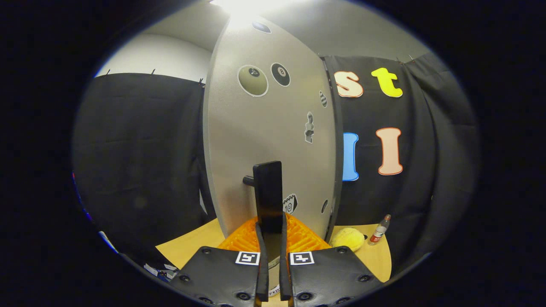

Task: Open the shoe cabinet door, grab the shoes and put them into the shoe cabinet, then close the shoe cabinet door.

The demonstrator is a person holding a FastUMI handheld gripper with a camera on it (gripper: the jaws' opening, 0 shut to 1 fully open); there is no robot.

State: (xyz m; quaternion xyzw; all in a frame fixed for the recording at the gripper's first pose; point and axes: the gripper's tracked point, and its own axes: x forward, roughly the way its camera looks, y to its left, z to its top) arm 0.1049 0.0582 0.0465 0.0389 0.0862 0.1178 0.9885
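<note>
Two fingers of the gripper (271,251) press either side of the black door handle (268,196), nearly closed on it. Just beyond them lies an orange ribbed mat (298,238). The grey shoe cabinet door (256,136) carries billiard-ball stickers, one marked "8" (280,74). Farther right on the wooden table (375,256) sit a yellow plush toy (348,238) and a small bottle (379,230), its label unreadable.

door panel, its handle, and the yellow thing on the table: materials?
Cabinet door: probably painted metal or laminate; smooth grey matte, stickers lie flat.
Door handle: likely black plastic or coated metal; flat dark bar, slight sheen, with the gripper fingers closed on it.
Yellow object: soft plush or sponge by its fuzzy, rounded look.
</note>
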